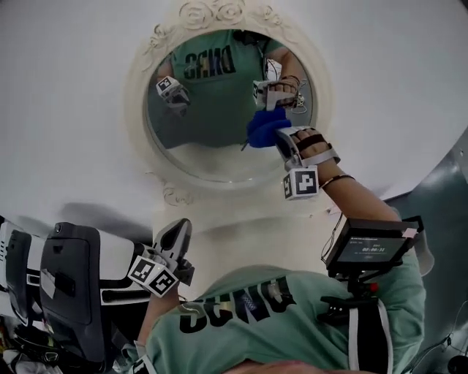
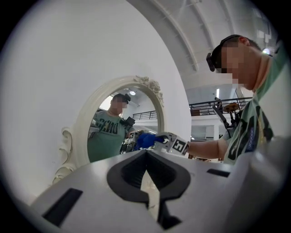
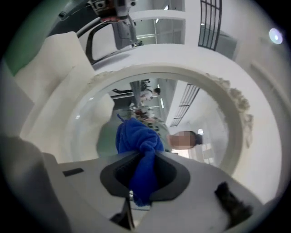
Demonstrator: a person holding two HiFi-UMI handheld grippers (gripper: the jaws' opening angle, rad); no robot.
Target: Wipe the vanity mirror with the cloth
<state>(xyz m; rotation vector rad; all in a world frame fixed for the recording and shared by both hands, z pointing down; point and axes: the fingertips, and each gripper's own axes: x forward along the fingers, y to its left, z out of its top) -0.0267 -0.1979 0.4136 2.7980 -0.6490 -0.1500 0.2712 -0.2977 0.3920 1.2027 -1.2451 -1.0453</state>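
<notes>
Closest to the head camera is the person's green shirt (image 1: pixel 278 321), with a small screen unit (image 1: pixel 369 248) clipped on a bracket at the chest. Low on the left, the left gripper (image 1: pixel 178 228) hangs beside black cases (image 1: pixel 69 292), well apart from the glass. Higher up, the oval vanity mirror (image 1: pixel 212 124) stands against a white wall (image 1: pixel 73 109) in a cream frame (image 1: pixel 219 14) with carved scrolls. The right gripper (image 1: pixel 278 140) reaches to the right part of the glass and holds a bright blue cloth (image 1: pixel 263 126); the cloth meets its own reflection there, so it is touching the surface. The left gripper view adds what the head view leaves unclear: that tool's dark pads are drawn together to a thin slit with nothing between them. It looks across at the mirror from the side, where the blue wad sits at the lower right of the glass, and the person's sleeve stands at the right edge of that view. The right gripper view faces the glass squarely, which fills most of it, and shows the jaws clamped on the cloth: a bunched, fluffy lump bulges forward of the tips against the mirror, while a narrower tail hangs back down between the pads
</notes>
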